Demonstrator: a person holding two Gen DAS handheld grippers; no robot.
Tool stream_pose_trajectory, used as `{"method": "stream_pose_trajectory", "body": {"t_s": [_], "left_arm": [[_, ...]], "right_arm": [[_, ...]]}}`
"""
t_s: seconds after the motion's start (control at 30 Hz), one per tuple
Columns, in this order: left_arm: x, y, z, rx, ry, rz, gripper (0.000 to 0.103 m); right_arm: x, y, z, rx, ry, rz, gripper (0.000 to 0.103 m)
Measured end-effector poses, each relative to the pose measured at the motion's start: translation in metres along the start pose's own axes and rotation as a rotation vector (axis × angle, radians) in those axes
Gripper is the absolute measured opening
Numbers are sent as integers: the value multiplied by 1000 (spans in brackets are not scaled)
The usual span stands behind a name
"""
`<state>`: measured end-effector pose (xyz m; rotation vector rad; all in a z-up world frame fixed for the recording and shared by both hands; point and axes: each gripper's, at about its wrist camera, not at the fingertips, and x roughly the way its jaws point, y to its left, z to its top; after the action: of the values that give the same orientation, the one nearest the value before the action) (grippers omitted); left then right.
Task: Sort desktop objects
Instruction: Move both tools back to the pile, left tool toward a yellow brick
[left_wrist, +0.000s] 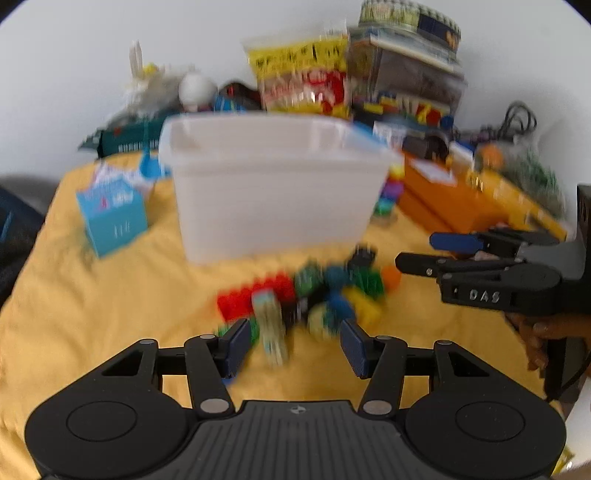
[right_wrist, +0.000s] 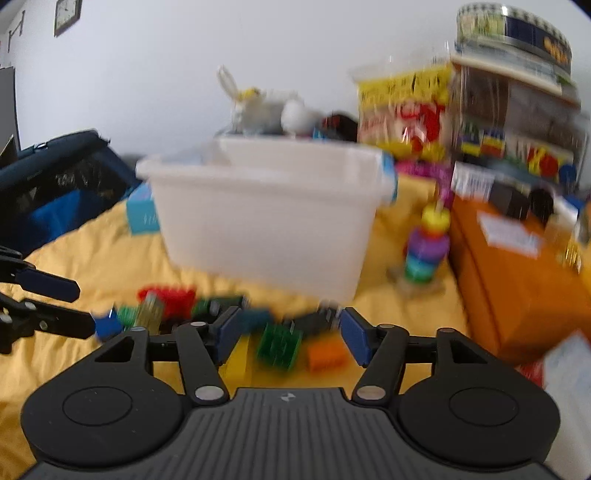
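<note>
Both pictures are smeared by motion, so fine detail is unreliable. Nearest, the right gripper (right_wrist: 290, 341) has its fingers spread wide with nothing between the pads; in its own view a green brick (right_wrist: 279, 345) lies directly between and just ahead of the tips, with an orange brick (right_wrist: 327, 353) just to its right and a yellow brick (right_wrist: 236, 360) close to the left finger. The left gripper (left_wrist: 293, 345) is also spread wide and empty; a pale, elongated block (left_wrist: 271, 328) sits in its gap, long axis running roughly away from the camera, though blur hides whether anything touches.

Just beyond both pairs of fingers the pile of bricks (left_wrist: 314, 295) is scattered on the yellow cloth (left_wrist: 110, 302) covering the surface. The 2 grippers come at the pile from opposite sides, and I judge the right nearer to a clean pick, since the green brick is centred in its gap.

Behind the pile stands the white bin (left_wrist: 273, 184), open-topped and the likely destination. Further right is a ring stacker (right_wrist: 428, 243).
</note>
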<state>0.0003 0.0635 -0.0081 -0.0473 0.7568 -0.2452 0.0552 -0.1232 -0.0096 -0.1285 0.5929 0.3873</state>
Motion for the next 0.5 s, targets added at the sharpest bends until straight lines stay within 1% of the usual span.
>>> {"method": "stream_pose_trajectory", "body": {"t_s": [0.1,0.17,0.23,0.37,0.5], "left_arm": [[9,2,-17,-18,47,11,57],[12,5,-24,-53,69,9,57],[12,7,-28,-83,77,-1,57],[9,8,-32,-81,76,10,57],[8,9,-34,-90,79,20,57]], "right_arm": [[3,3,-14,25,47,20,65],[5,7,-20,22,65,26,65],[3,11,-24,15,71,33,66],[0,14,-25,13,66,43,70],[-1,16,-27,10,64,45,71]]}}
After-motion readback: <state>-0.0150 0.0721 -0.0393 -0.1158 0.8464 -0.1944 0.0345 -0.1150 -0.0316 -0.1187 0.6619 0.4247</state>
